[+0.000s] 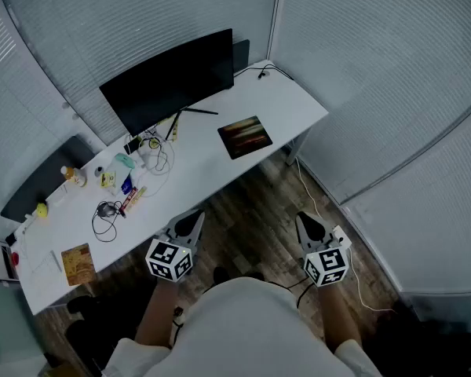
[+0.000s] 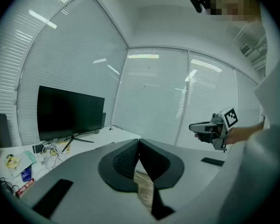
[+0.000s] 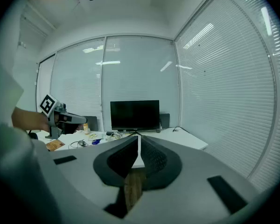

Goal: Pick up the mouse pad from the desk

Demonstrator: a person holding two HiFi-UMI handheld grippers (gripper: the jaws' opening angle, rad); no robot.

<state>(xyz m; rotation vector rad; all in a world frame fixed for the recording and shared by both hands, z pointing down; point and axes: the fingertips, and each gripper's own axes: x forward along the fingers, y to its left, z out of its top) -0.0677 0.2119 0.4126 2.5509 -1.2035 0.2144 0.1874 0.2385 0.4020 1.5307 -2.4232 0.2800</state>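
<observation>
The mouse pad (image 1: 245,137) is a dark rectangle with a reddish-orange picture. It lies flat on the white desk (image 1: 290,104), right of the black monitor (image 1: 173,79) and near the desk's front edge. Both grippers hang over the wooden floor in front of the desk, well short of the pad. My left gripper (image 1: 195,217) is shut with nothing between its jaws, as its own view shows (image 2: 139,143). My right gripper (image 1: 304,220) is likewise shut and holds nothing (image 3: 138,139). I cannot make out the pad in either gripper view.
The desk's left half holds cables (image 1: 106,210), small bottles (image 1: 73,175), a yellow ball (image 1: 41,208) and an orange-brown flat card (image 1: 78,263). A dark chair (image 1: 39,179) stands behind the desk. Blinds cover the walls. A white cable (image 1: 310,191) runs along the floor on the right.
</observation>
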